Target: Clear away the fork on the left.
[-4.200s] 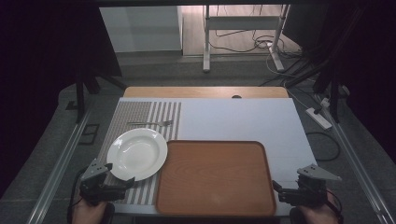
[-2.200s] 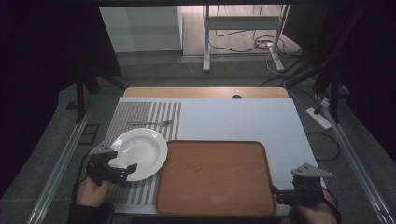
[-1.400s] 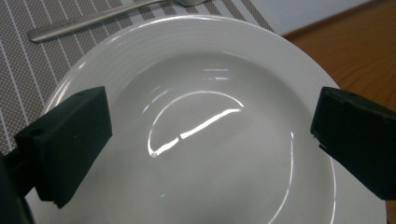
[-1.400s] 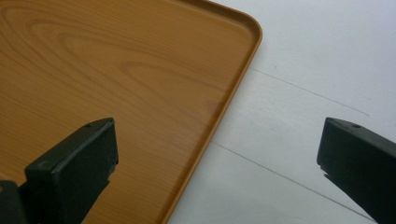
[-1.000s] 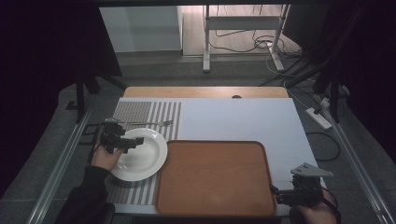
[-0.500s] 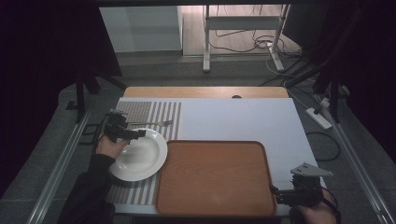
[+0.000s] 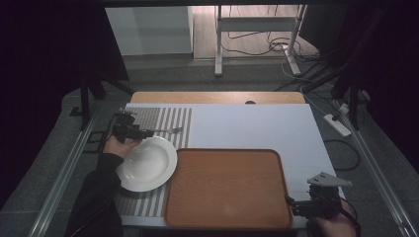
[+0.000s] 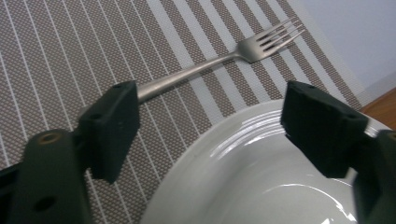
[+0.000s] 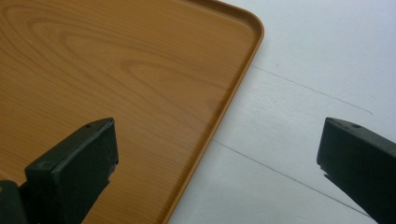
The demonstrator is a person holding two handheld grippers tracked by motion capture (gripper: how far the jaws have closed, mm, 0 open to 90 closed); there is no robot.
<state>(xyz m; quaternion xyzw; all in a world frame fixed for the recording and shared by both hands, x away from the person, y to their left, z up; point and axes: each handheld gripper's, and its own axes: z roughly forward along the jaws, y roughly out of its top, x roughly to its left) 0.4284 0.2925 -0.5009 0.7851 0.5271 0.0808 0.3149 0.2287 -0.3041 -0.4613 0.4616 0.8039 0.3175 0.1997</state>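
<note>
The left gripper point(image 7: 132, 132), jaws apart, hovers over the fork point(image 8: 219, 60) handle beside the white plate point(image 8: 261, 182), near the bench's left edge. The right gripper point(image 7: 316, 205), jaws apart, rests at the wooden tray's point(image 9: 116, 70) near right corner.

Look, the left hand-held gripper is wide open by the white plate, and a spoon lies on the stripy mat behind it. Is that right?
Nearly. It is a fork, not a spoon: the left gripper view shows its tines. The rest holds: the left hand-held gripper is wide open at the white plate, and the fork lies on the stripy mat behind it.
</note>
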